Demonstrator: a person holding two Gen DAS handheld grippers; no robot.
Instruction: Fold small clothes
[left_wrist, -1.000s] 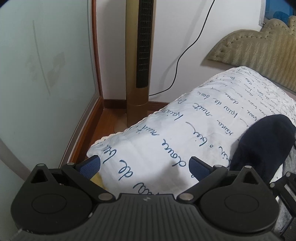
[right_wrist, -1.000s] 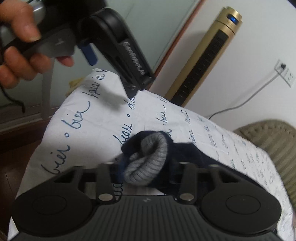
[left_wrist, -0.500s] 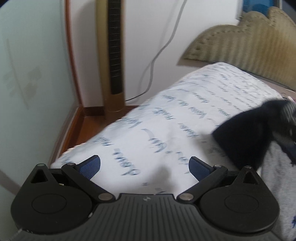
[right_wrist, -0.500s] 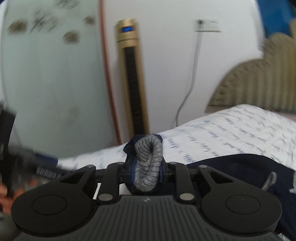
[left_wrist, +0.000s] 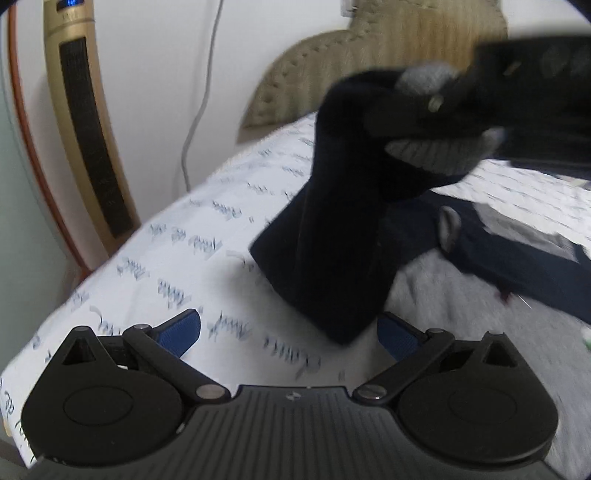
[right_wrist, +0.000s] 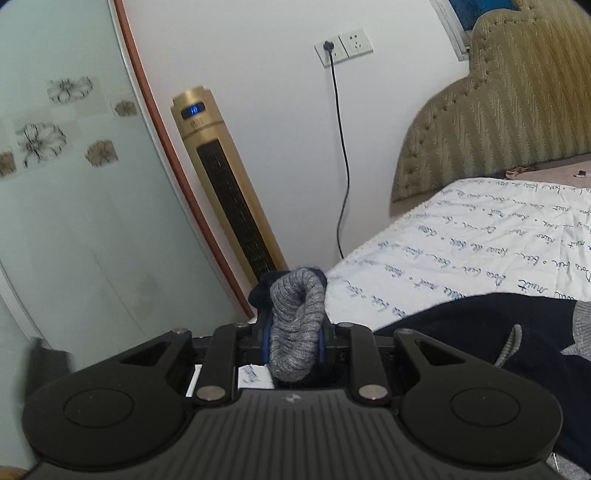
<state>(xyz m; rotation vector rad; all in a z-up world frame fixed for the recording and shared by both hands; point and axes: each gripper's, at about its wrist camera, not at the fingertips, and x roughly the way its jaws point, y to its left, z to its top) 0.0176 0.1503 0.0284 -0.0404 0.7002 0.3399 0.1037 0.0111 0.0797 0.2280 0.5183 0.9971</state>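
A dark navy sock (left_wrist: 332, 229) with a grey cuff hangs over the bed. My right gripper (right_wrist: 293, 332) is shut on its grey cuff (right_wrist: 295, 317), which bunches up between the blue pads. From the left wrist view that same right gripper (left_wrist: 436, 110) sits at the upper right, lifting the sock so its toe end dangles down. Below it my left gripper (left_wrist: 288, 332) stands open, its blue fingertips (left_wrist: 179, 330) wide apart, with the sock's lower end just above the gap and nothing pinched.
The bed carries a white sheet (left_wrist: 192, 258) printed with blue script. More navy and grey clothes (left_wrist: 498, 258) lie on the right. A gold tower fan (right_wrist: 229, 192), a wall socket with cord (right_wrist: 341, 44), a padded headboard (right_wrist: 498, 122) and a frosted glass door (right_wrist: 74, 184) stand behind.
My right gripper rolled upright and rose, lifting the sock off the sheet by its cuff. My left gripper swung right across the bed, and the hanging sock now fills its view.
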